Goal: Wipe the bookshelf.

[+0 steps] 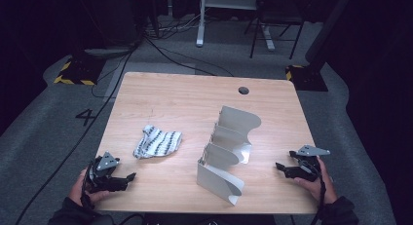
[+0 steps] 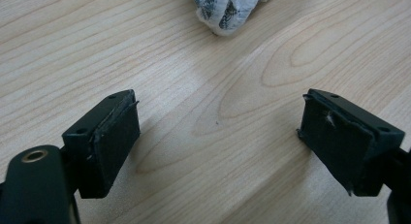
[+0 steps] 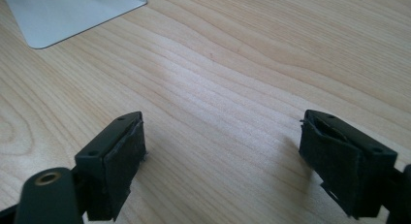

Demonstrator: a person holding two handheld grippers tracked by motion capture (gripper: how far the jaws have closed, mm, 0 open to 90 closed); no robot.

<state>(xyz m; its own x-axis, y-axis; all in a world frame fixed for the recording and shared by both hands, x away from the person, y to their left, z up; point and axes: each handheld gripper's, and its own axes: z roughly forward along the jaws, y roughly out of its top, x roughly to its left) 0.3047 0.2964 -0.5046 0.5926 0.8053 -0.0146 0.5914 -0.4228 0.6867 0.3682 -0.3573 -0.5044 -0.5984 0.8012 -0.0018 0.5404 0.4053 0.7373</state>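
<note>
1. Left gripper (image 1: 130, 177): jaws wide apart, nothing between them but bare wood; it sits low at the table's near left corner, held in the person's left hand (image 1: 84, 188).
2. Right gripper (image 1: 278, 165): jaws likewise wide apart and empty; it sits at the near right edge, in the right hand (image 1: 319, 182).
3. Patterned cloth (image 1: 157, 141): crumpled, white with dark markings; it lies on the wooden table (image 1: 170, 96) ahead of the left gripper, apart from it.
4. Grey metal file rack (image 1: 228, 152): upright with curved dividers; it stands between cloth and right gripper, touching neither.
</note>
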